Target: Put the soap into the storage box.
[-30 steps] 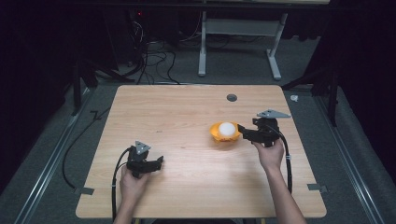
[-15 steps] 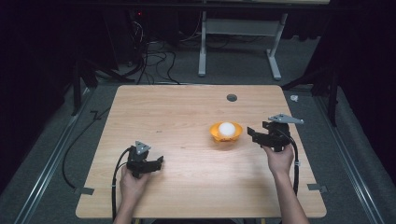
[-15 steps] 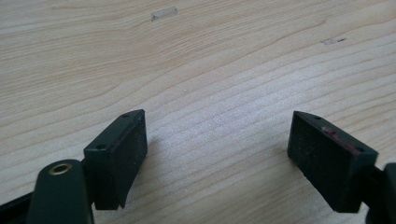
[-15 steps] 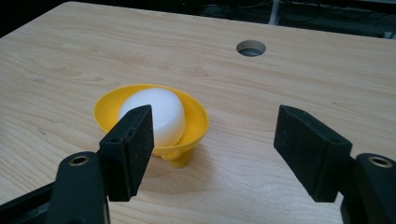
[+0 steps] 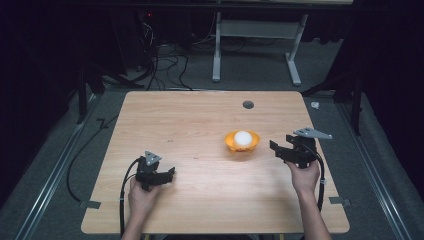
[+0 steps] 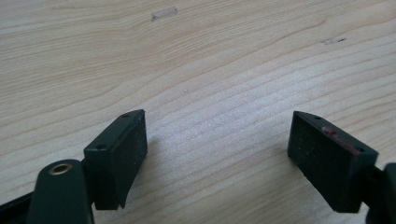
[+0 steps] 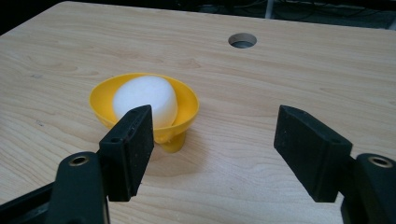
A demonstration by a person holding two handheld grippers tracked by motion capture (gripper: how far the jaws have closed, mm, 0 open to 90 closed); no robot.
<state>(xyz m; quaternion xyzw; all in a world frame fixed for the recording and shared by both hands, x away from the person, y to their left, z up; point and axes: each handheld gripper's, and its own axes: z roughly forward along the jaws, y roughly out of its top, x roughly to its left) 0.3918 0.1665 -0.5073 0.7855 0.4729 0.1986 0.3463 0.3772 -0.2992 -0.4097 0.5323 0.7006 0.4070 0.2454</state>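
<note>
High view: a wooden table [image 5: 190,125] is sitting on grey carpet, with dark surroundings and a white desk frame [image 5: 255,45] standing behind it. A yellow funnel [image 5: 242,142] is resting right of the table's centre, tilted, with a white egg-shaped object [image 5: 243,138] lying in its bowl. A round hole [image 5: 248,104] is showing in the tabletop beyond the funnel.

The right gripper [image 5: 281,150] is hovering just right of the funnel, apart from it, not touching. The right hand [image 5: 303,172] is gripping it from below, and the cable [image 5: 320,175] is trailing back along the forearm. The grey plate is sticking out on top.

The left gripper [image 5: 167,175] is sitting near the front left of the table, well apart from the funnel, with the left hand [image 5: 142,197] holding it.

Right gripper view: the right gripper [image 7: 212,149] is showing its jaws spread wide, nothing between them. The funnel [image 7: 189,105] is lying past the left jaw, its spout touching the table, and the white egg-shaped object [image 7: 144,98] is sitting inside it. The hole [image 7: 242,40] is showing farther off.

Left gripper view: the left gripper [image 6: 217,156] is also showing its jaws wide apart, holding nothing, pointing down at bare wood grain [image 6: 210,70]. A red smear is showing on the right jaw's top edge.
</note>
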